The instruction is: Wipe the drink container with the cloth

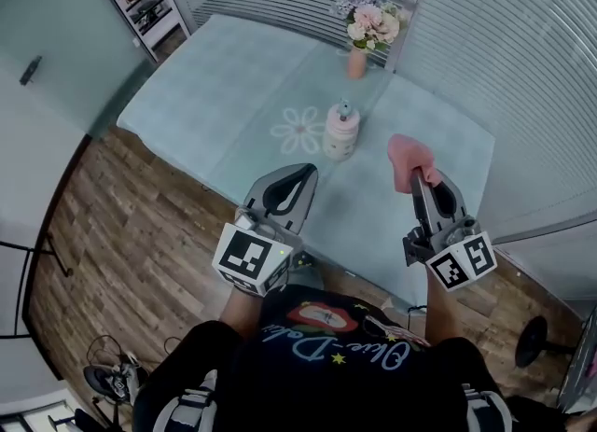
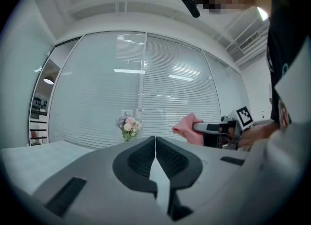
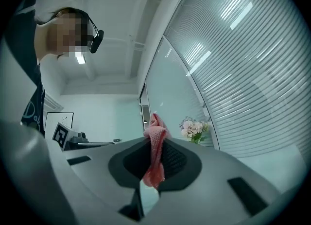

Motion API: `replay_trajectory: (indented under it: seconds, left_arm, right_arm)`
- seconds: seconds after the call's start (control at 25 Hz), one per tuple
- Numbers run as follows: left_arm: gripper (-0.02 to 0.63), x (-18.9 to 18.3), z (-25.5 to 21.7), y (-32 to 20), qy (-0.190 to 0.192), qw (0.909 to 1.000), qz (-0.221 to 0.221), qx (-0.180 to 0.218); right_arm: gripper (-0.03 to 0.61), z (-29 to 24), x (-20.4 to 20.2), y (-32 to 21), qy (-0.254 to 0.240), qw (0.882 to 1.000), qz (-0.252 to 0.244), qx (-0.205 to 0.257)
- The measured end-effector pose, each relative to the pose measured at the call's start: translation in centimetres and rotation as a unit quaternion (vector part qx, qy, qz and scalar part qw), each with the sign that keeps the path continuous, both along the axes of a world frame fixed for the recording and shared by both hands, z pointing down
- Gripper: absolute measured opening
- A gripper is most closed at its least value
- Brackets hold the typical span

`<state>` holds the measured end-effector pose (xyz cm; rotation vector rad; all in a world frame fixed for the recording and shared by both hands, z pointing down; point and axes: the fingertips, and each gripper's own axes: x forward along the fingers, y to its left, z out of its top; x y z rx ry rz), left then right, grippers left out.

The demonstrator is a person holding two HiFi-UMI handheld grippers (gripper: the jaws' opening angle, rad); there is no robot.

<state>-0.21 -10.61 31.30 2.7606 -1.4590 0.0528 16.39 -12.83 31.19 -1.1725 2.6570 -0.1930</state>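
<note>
**Left gripper** (image 1: 300,176): The fingers are shut tip to tip. The left gripper view shows nothing between them. The gripper is held over the near edge of the worktop (image 1: 215,94) and points toward the container (image 1: 341,132), well short of it.

**Right gripper** (image 1: 424,178): The fingers are clamped on the cloth (image 1: 408,156). In the right gripper view the pink knitted cloth runs down through the gap between the fingers and rises in a peak above their tips. In the head view the bunched cloth sticks out ahead of the tips, over the right part of the worktop. I cannot tell whether it clears the surface.

**Container**: It stands upright near the middle of the worktop, with a pale body, a lid and a small spout or straw on top. It sits just beside a daisy print (image 1: 298,130), on that print's right in the head view. Neither gripper touches it. The cloth lies to its right and nearer the person, apart from it.

**Other items**: A vase (image 1: 357,62) of flowers (image 1: 371,21) stands at the far edge of the worktop, beyond the container and close to the blinds (image 1: 504,57). A wooden floor (image 1: 121,234) shows to the left of the worktop.

**Relation of grippers**: The two are side by side and apart, and both point away from the person.
</note>
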Motion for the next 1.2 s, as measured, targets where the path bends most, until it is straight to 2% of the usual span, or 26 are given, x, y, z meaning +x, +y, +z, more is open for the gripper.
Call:
replay_trajectory:
  seconds: [0.2, 0.44, 0.72, 1.04, 1.2]
  left_arm:
    - [0.005, -1.2, 0.6, -3.2, 0.007, 0.9996, 0.027, 0.001]
    - [0.005, -3.3, 1.1, -6.1, 0.010, 0.9988, 0.048, -0.004]
    - [0.005, -3.4, 1.3, -9.2, 0.022, 0.9961, 0.086, -0.005]
    - [0.005, -3.1, 2.4, -11.2, 0.026, 0.9938, 0.106, -0.020]
    - [0.005, -3.5, 3.2, -11.9, 0.034, 0.9933, 0.103, -0.038]
  right_arm:
    - [0.025, 1.6, -1.6, -4.8, 0.048, 0.999, -0.014, -0.005]
    - [0.025, 2.1, -3.1, -8.6, 0.093, 0.995, -0.025, 0.015]
    - [0.025, 4.8, -5.6, -12.5, 0.165, 0.984, -0.061, 0.031]
    - [0.025, 7.6, -7.0, -15.7, 0.167, 0.983, -0.073, -0.008]
    - [0.025, 9.4, -7.9, -16.4, 0.205, 0.974, -0.096, -0.025]
